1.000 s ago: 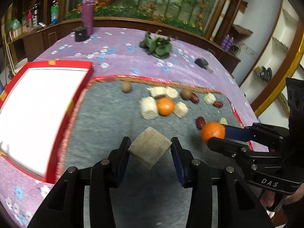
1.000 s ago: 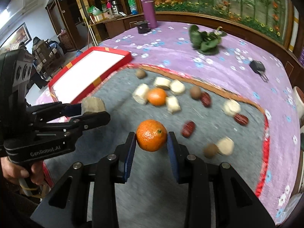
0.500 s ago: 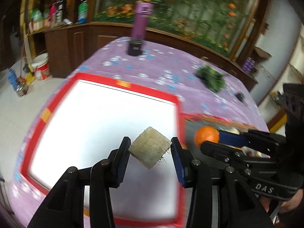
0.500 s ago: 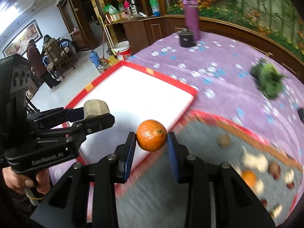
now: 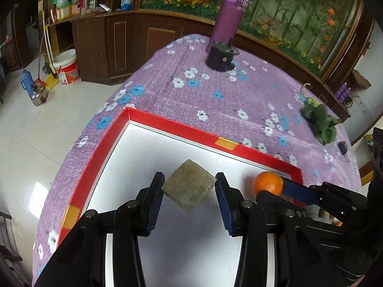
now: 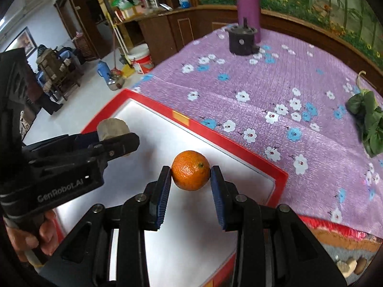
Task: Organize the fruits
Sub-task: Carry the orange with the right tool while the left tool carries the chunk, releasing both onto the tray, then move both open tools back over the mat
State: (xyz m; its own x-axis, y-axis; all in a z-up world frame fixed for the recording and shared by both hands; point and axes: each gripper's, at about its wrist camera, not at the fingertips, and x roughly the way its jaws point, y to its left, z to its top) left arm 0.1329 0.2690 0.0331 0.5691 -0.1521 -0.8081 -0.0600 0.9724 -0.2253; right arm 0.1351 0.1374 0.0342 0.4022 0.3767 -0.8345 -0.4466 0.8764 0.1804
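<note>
We see both grippers over the tray (image 5: 210,137), red-rimmed with a white floor, which lies on a purple flowered cloth (image 5: 215,105).

Left gripper (image 5: 189,189): jaws closed on a tan, fibrous block (image 5: 189,187), gripped by two opposite corners so it sits diamond-wise between the blue pads (image 5: 155,205). It hangs above the white floor near the tray's far left corner. From the right wrist view the same block (image 6: 112,129) pokes past the left gripper (image 6: 117,141) fingertips (we cannot tell what fruit it is).

Right gripper (image 6: 191,179): jaws closed on an orange (image 6: 190,176), pads (image 6: 164,198) pressed to its two sides, stem dimple facing up and right. It is held over the tray floor, close to the far right corner of the rim (image 6: 239,150). In the left view the orange (image 5: 267,185) shows at the tip of the right gripper (image 5: 275,191), just beside the left one.

Whether either fruit touches the floor, we cannot tell.

Beyond the tray: a purple bottle (image 5: 229,16) with a dark cup (image 5: 221,57) in front of it, and green leaves (image 5: 320,122) on the cloth to the right. A few small pieces (image 6: 352,265) lie at the lower right edge on a grey mat (image 6: 330,258).
</note>
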